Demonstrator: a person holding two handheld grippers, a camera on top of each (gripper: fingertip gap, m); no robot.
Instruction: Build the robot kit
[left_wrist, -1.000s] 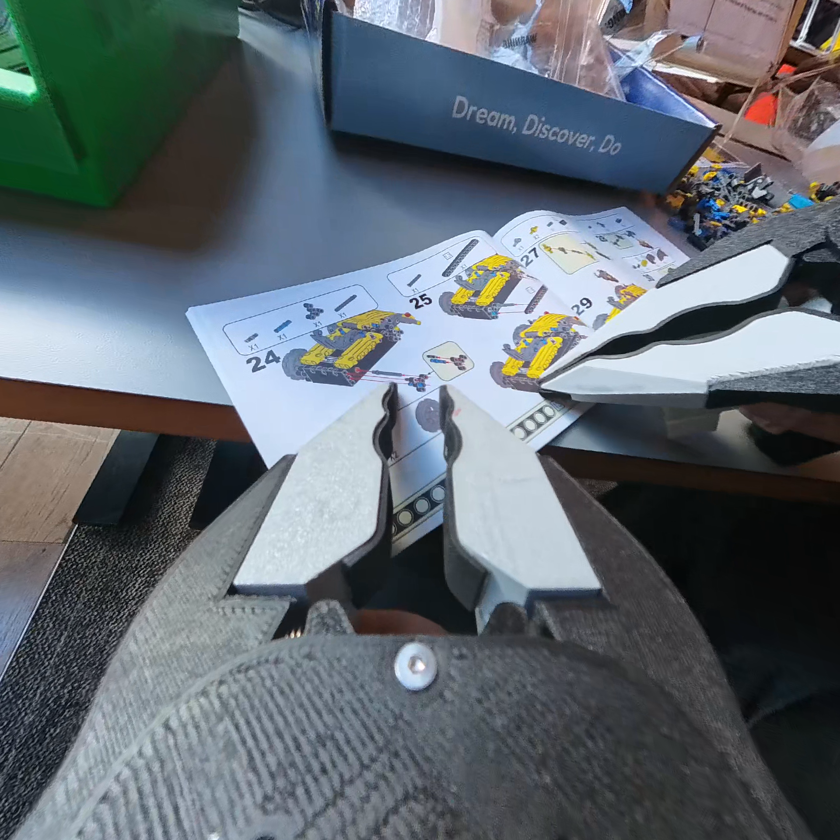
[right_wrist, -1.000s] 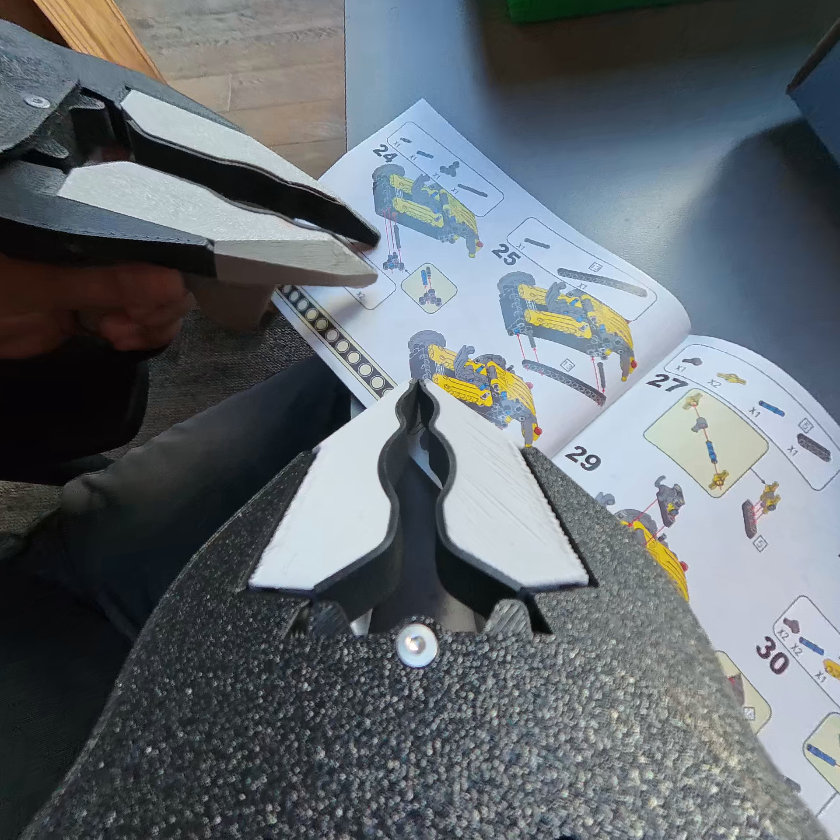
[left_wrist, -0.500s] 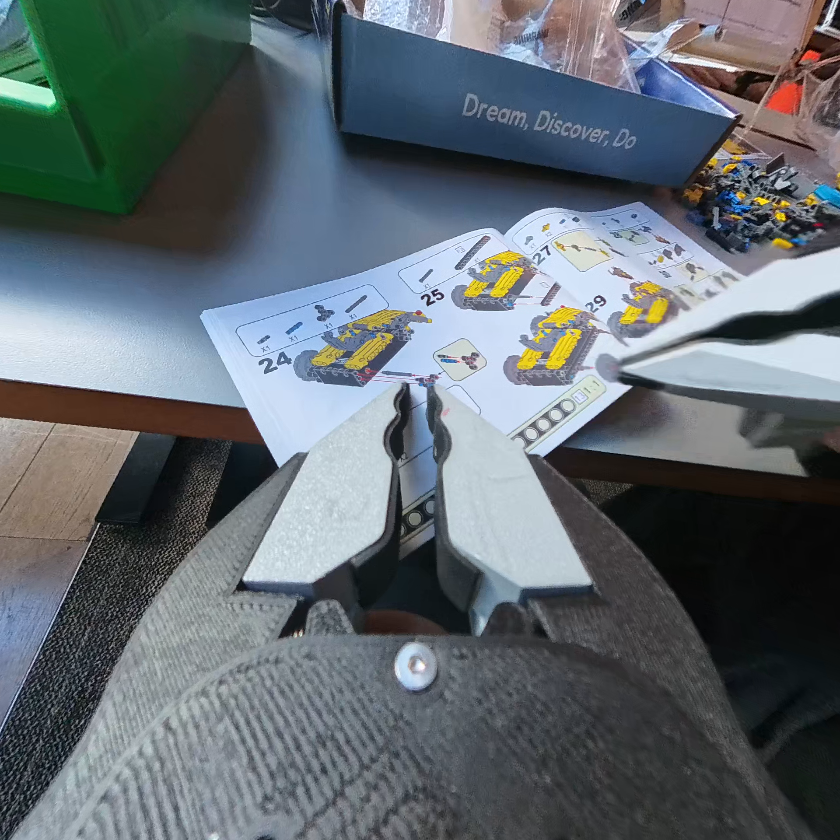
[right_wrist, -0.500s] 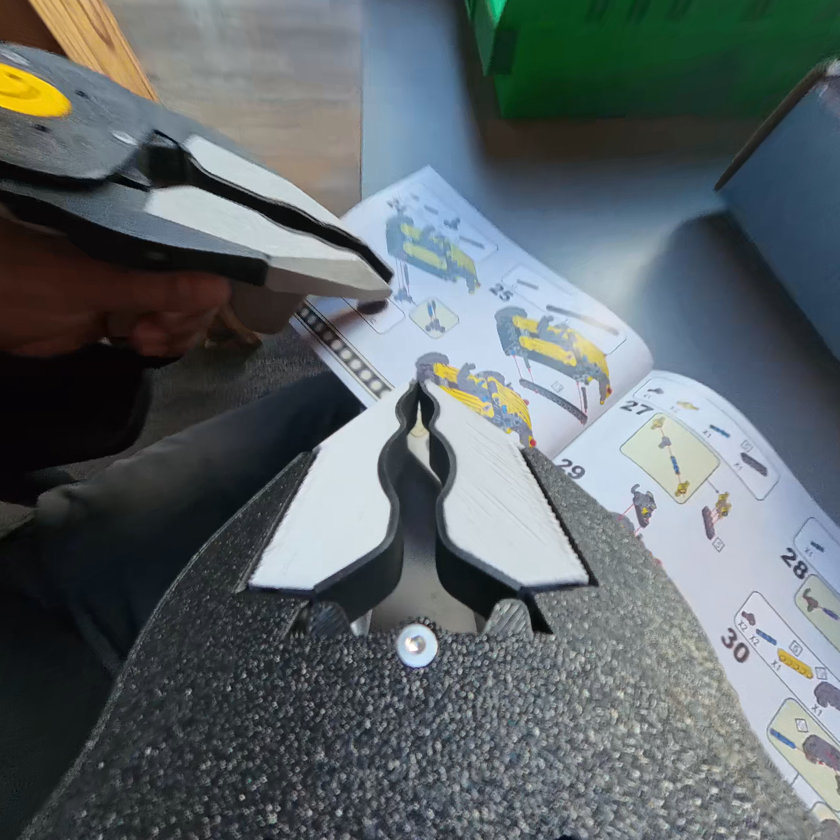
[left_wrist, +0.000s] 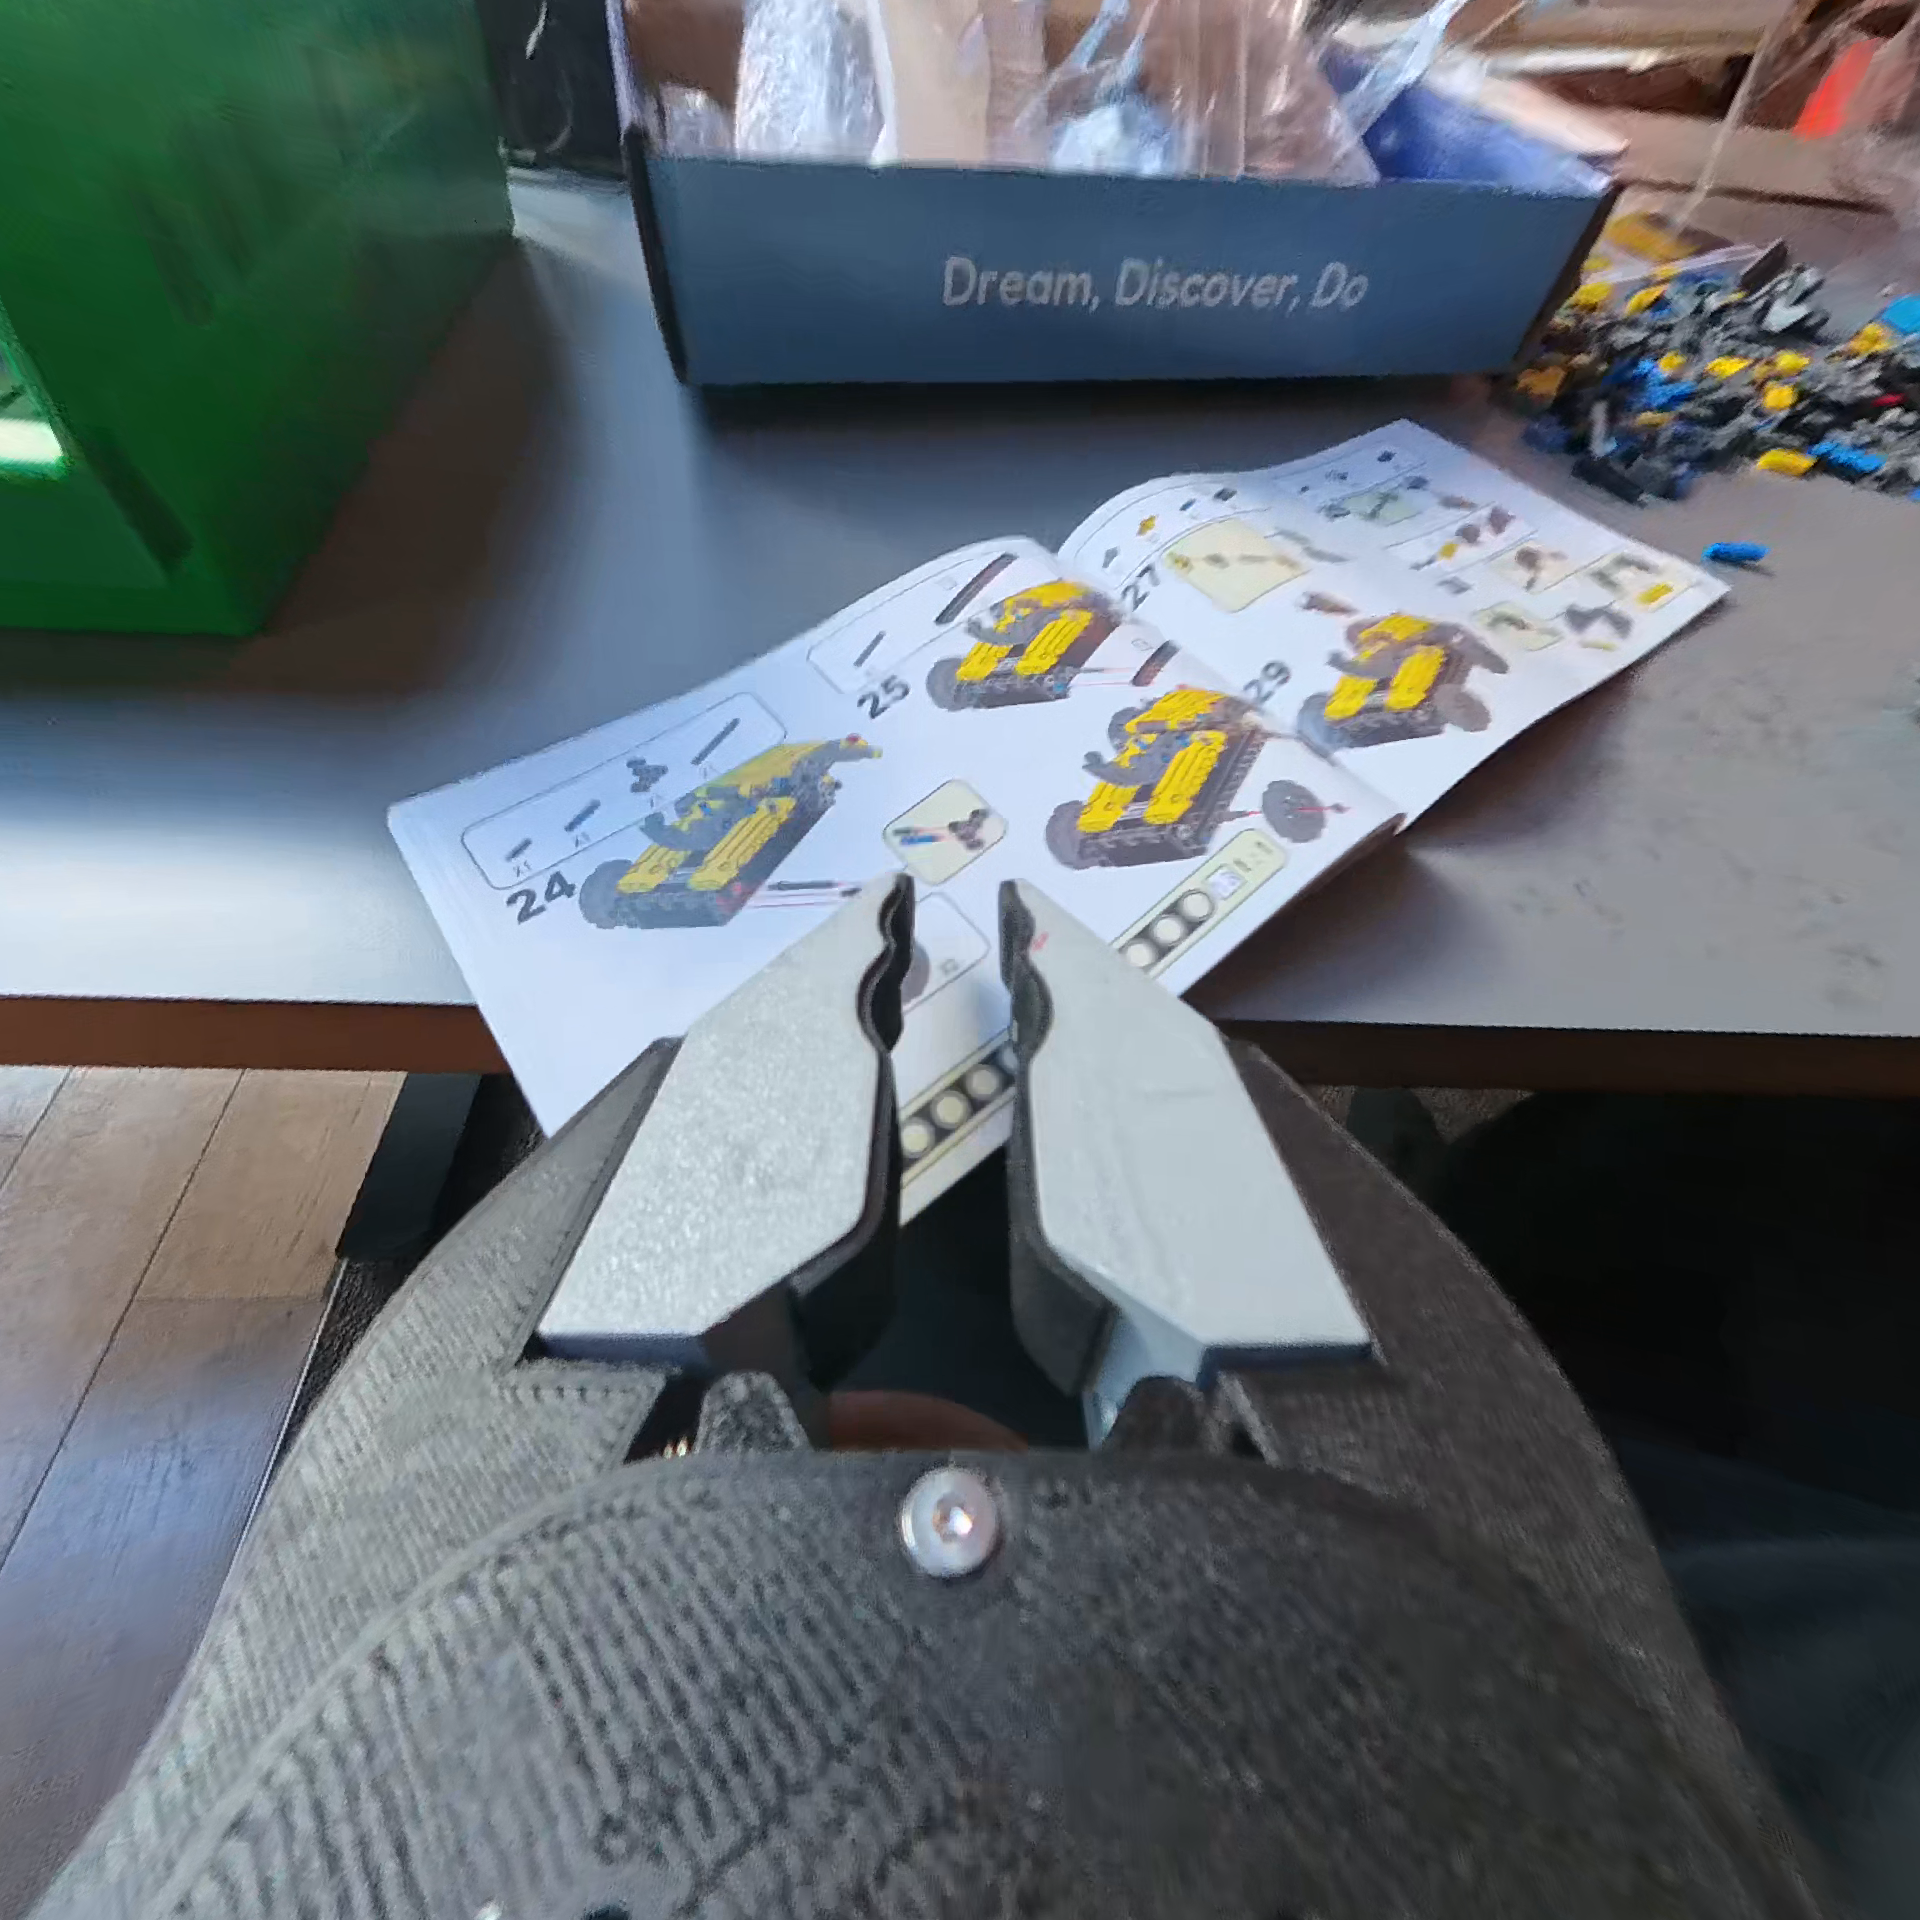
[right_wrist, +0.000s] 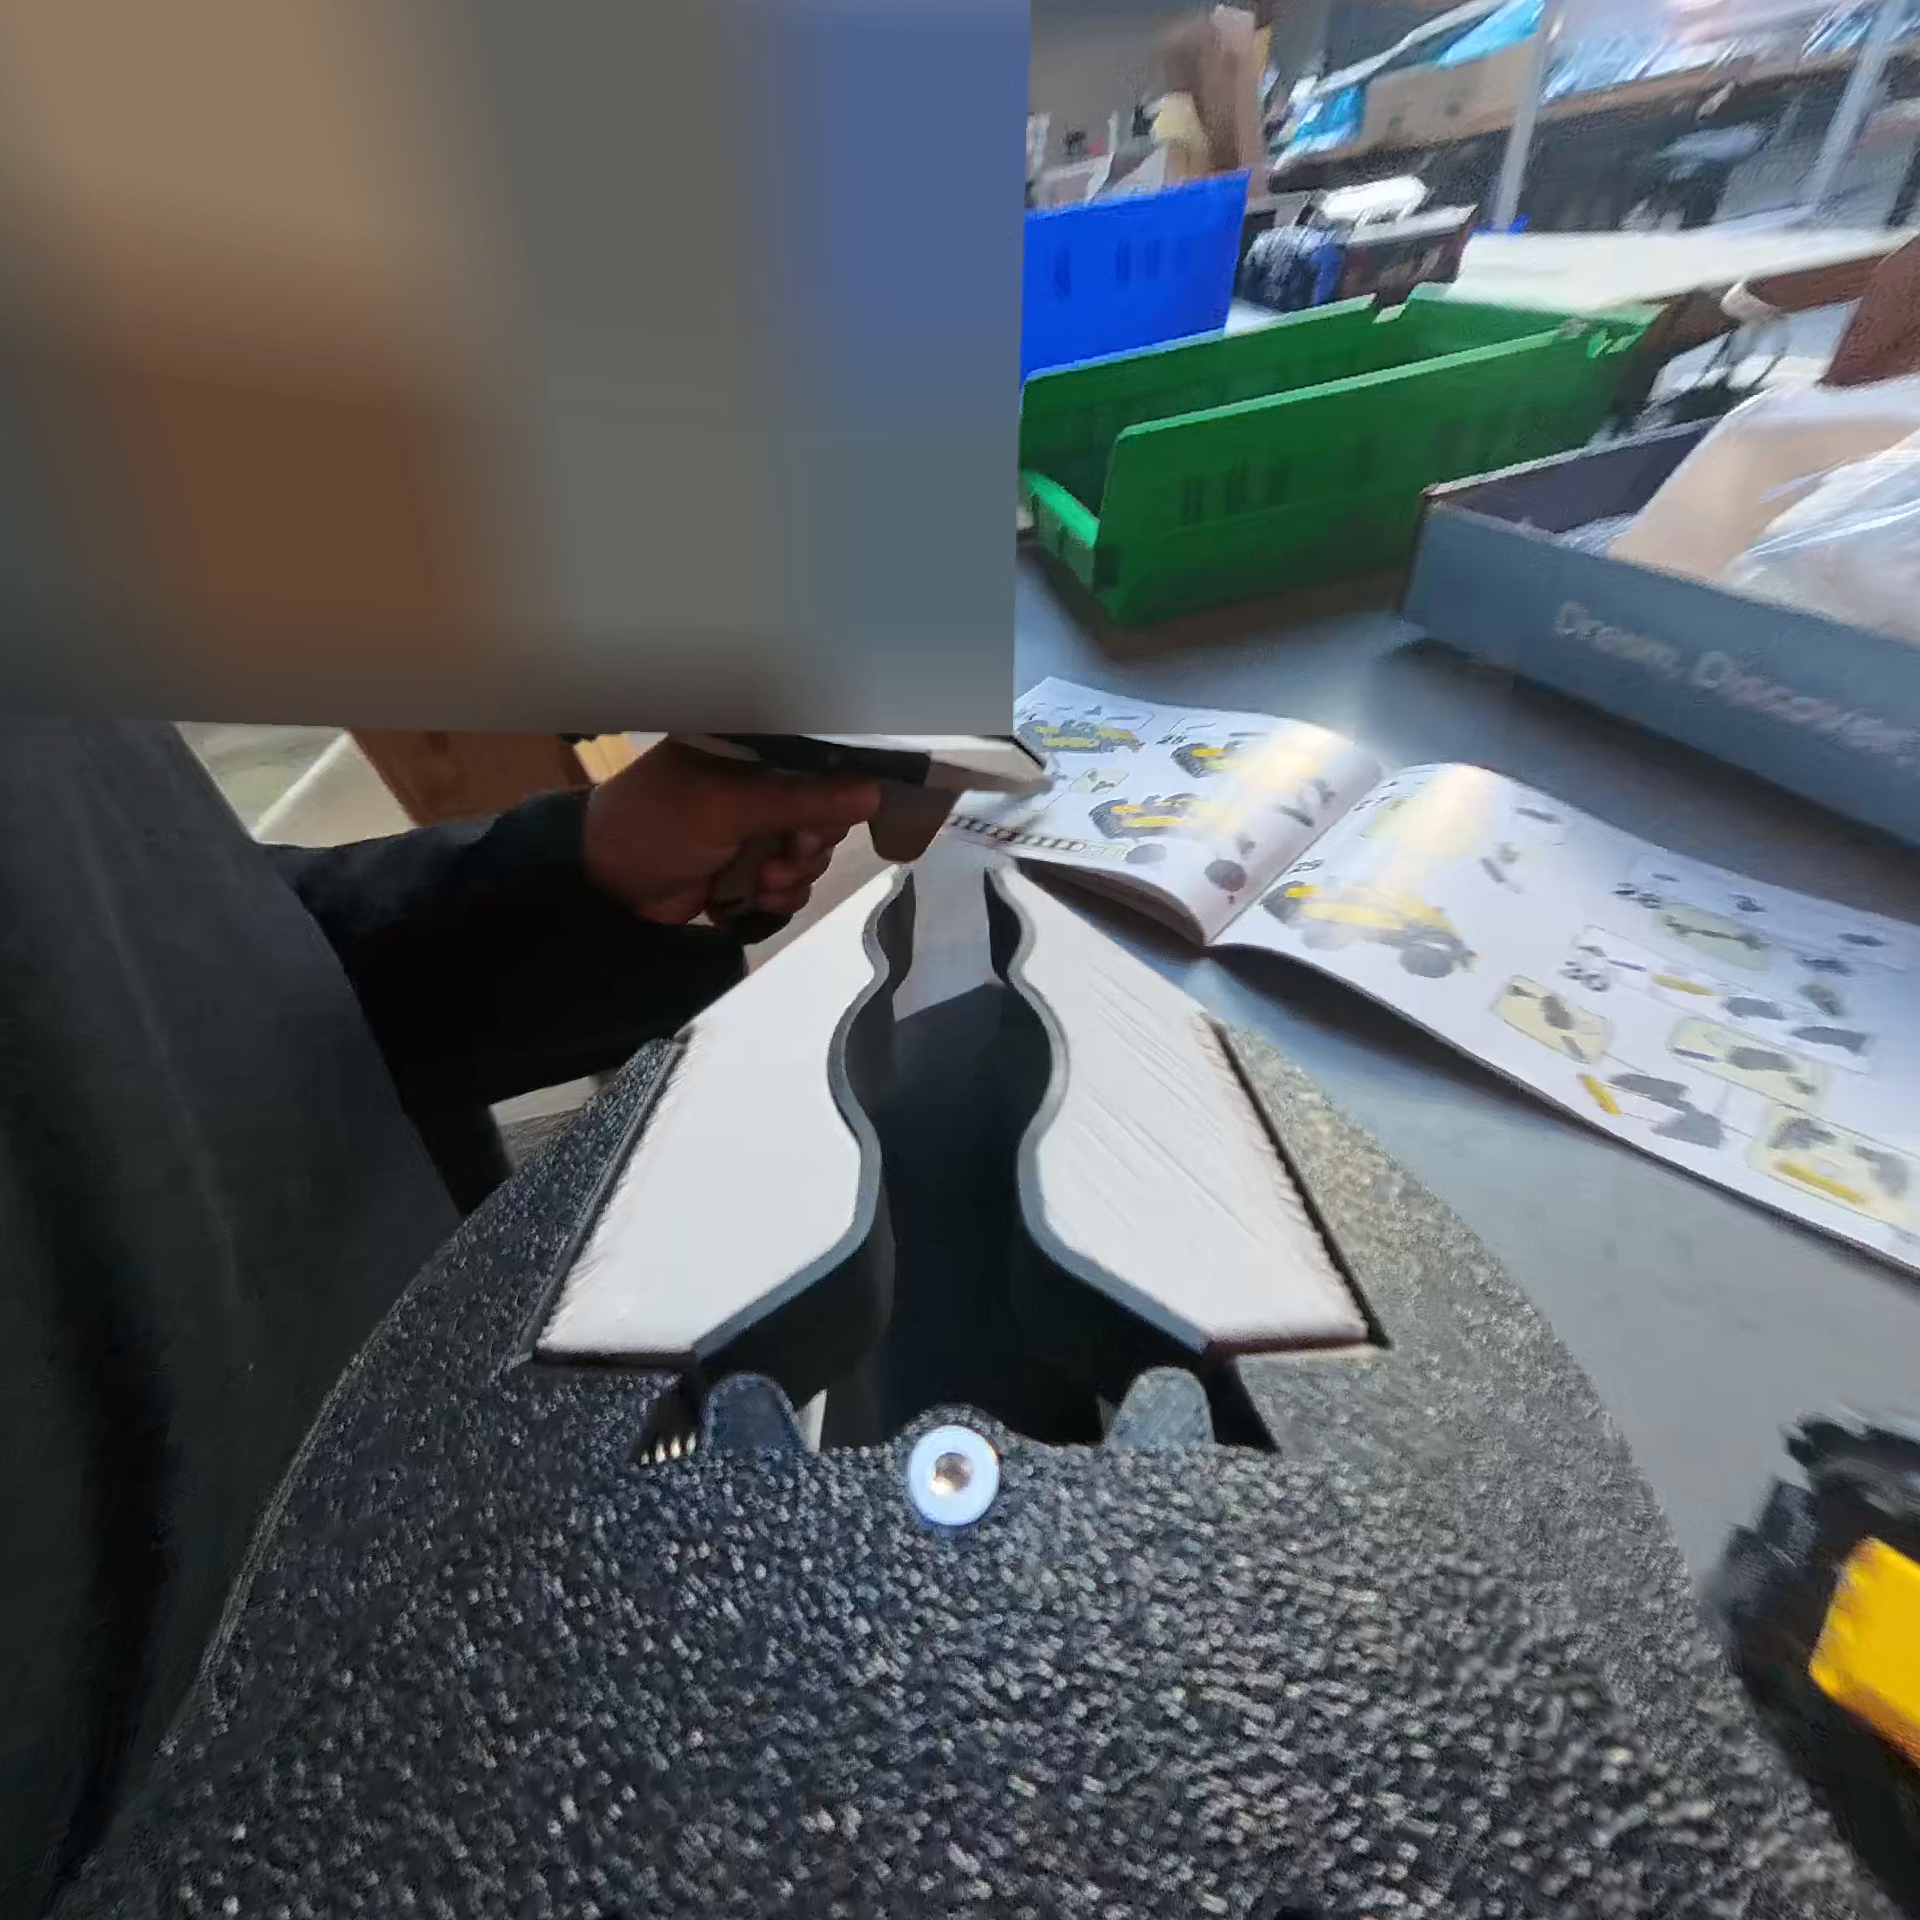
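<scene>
the left gripper (left_wrist: 954, 902) hovers at the near edge of the grey table (left_wrist: 436, 582), its fingers parted by a narrow gap with nothing between them; the tips hang over the overhanging corner of an open instruction booklet (left_wrist: 1049, 727), and whether they touch the paper cannot be told. the booklet lies flat, spread at a two-page opening with printed step numbers and drawings of a yellow tracked vehicle; its near left corner juts past the table edge. at about 12 o'clock from the booklet stands a grey-blue cardboard box (left_wrist: 1112, 281) with a line of pale lettering on its front wall and clear plastic bags inside. at 10 o'clock sits a green plastic bin (left_wrist: 229, 343). at 2 o'clock lies a heap of small building pieces (left_wrist: 1714, 384), blue, yellow and dark, with one blue piece apart beside the booklet's far right corner.

in the right wrist view the right gripper (right_wrist: 948, 883) is held off the table, fingers a narrow way apart and empty, pointing toward the booklet (right_wrist: 1558, 977). a hand (right_wrist: 717, 842) in a dark sleeve holds the left gripper at 11 o'clock of its tips. a blurred yellow and black object (right_wrist: 1860, 1652) sits at 4 o'clock.
</scene>
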